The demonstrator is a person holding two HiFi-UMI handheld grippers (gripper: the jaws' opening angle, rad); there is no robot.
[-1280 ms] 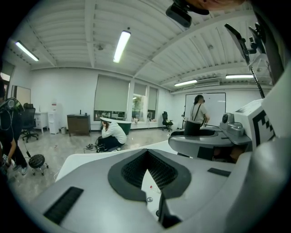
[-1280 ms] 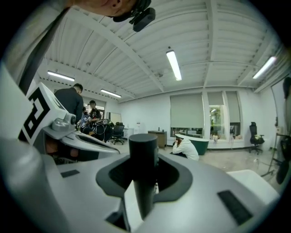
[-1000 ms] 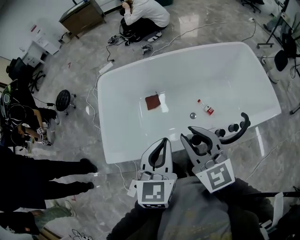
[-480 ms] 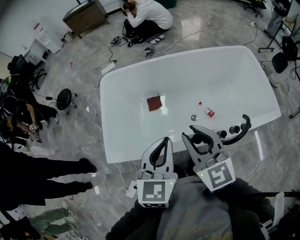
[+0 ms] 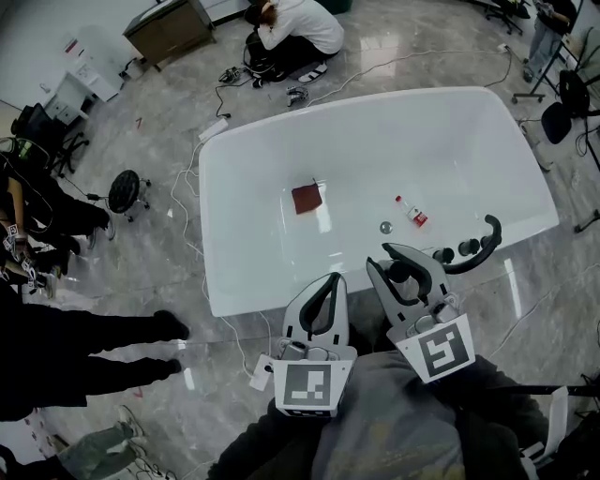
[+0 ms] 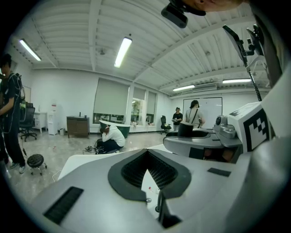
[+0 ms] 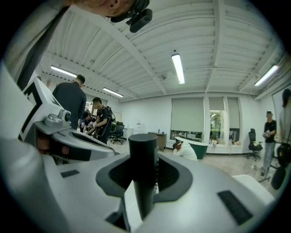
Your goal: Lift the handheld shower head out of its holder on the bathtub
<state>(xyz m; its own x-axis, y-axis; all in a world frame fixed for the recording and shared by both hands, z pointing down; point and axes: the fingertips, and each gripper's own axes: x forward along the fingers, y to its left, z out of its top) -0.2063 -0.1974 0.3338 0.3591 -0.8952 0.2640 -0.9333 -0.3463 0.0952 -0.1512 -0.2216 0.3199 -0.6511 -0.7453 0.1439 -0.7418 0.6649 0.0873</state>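
At the bottom of the head view both forearms in grey sleeves (image 5: 394,441) reach forward side by side, the marker cubes facing up and both tools pointing nearly level toward the tub. The left hand-held gripper (image 5: 331,280) is clenched on nothing, its pads meeting at the tips. Just to its right, the right hand-held gripper (image 5: 389,262) is angled slightly to the upper left and grasps the shower head (image 5: 480,251) by its dark round handle. The handle stands upright between the pads in the right gripper view, while the black curved part sweeps off to the right.

The shower head sits over the bathtub's (image 5: 244,150) near rim at lower right, beside two black knobs (image 5: 466,247) — whether it is clear of its holder cannot be told.

Farther in, the white basin holds a reddish-brown cloth (image 5: 306,199), a small bottle (image 5: 412,215) and the drain (image 5: 385,228). Beyond the tub, at the top edge, a person (image 5: 292,26) crouches on the marble floor (image 5: 150,253).
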